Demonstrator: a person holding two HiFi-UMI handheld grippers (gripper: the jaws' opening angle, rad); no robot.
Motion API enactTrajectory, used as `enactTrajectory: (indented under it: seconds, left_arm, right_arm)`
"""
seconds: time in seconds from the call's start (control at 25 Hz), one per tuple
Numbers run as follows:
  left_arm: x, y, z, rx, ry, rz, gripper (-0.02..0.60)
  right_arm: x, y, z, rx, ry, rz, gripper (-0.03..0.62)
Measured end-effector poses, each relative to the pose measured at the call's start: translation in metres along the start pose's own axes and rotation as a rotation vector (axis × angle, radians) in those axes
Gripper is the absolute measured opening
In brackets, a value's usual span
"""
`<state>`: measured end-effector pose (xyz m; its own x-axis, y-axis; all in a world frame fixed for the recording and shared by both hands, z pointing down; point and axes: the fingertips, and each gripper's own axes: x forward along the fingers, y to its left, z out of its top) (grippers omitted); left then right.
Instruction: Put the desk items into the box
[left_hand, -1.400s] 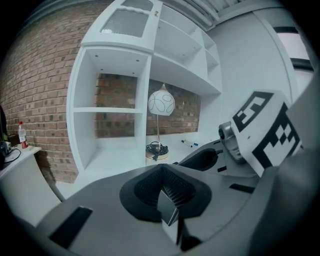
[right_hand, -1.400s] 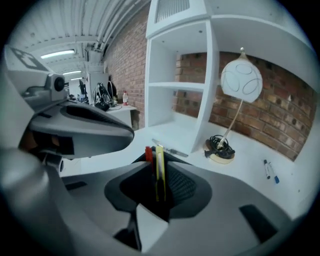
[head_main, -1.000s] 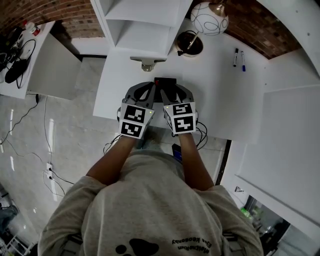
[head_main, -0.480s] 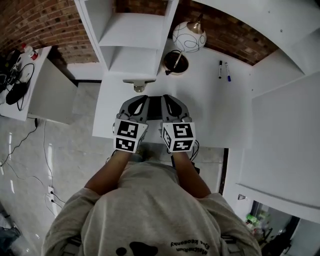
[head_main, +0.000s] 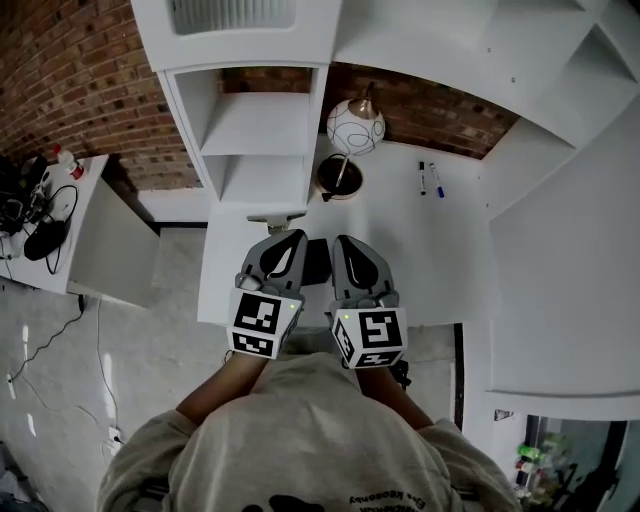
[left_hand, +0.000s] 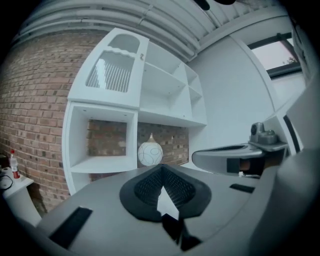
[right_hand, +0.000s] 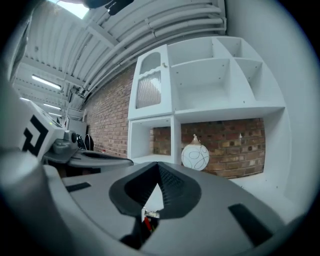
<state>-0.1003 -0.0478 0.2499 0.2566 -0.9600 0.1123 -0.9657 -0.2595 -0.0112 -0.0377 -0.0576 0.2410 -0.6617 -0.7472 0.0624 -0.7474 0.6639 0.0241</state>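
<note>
A dark object (head_main: 317, 262) is mostly hidden, its kind unclear

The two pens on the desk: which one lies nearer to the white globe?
The black pen, left one in the head view; the blue pen lies farther from the white globe.

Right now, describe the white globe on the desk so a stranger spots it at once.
Find the white desk against the brick wall. At its back edge, beside the shelf unit, stands the white globe. Unlike the dark round dish before it and the two pens further right, it is a pale ball with thin looping lines and a brassy cap.
</note>
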Motion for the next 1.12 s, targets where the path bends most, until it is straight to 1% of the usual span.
enactTrajectory:
  seconds: [0.08, 0.16, 0.44, 0.72, 0.92, 1.12]
  left_arm:
    - [-0.01, -0.003, 0.012, 0.005, -0.022, -0.002, 0.006]
    - [-0.019, -0.004, 0.015, 0.009, -0.027, -0.006, 0.006]
    - [-0.036, -0.009, -0.005, 0.032, 0.008, -0.038, 0.006]
    - [-0.038, -0.003, -0.019, 0.019, 0.011, -0.067, 0.006]
    - [-0.035, 0.002, -0.022, 0.0, 0.019, -0.083, 0.006]
    - [-0.033, -0.004, -0.023, 0.007, 0.037, -0.103, 0.006]
  right_arm:
    - [-0.011, 0.004, 0.008, -0.003, -0.005, -0.012, 0.018]
    - [-0.019, 0.01, 0.011, -0.009, -0.007, -0.021, 0.018]
    - [-0.028, 0.035, -0.002, -0.045, -0.003, -0.012, 0.018]
    - [-0.028, 0.034, -0.015, -0.01, 0.008, -0.054, 0.018]
    - [-0.025, 0.04, -0.016, -0.03, 0.001, -0.049, 0.018]
    - [-0.026, 0.037, -0.009, -0.024, 0.0, -0.055, 0.017]
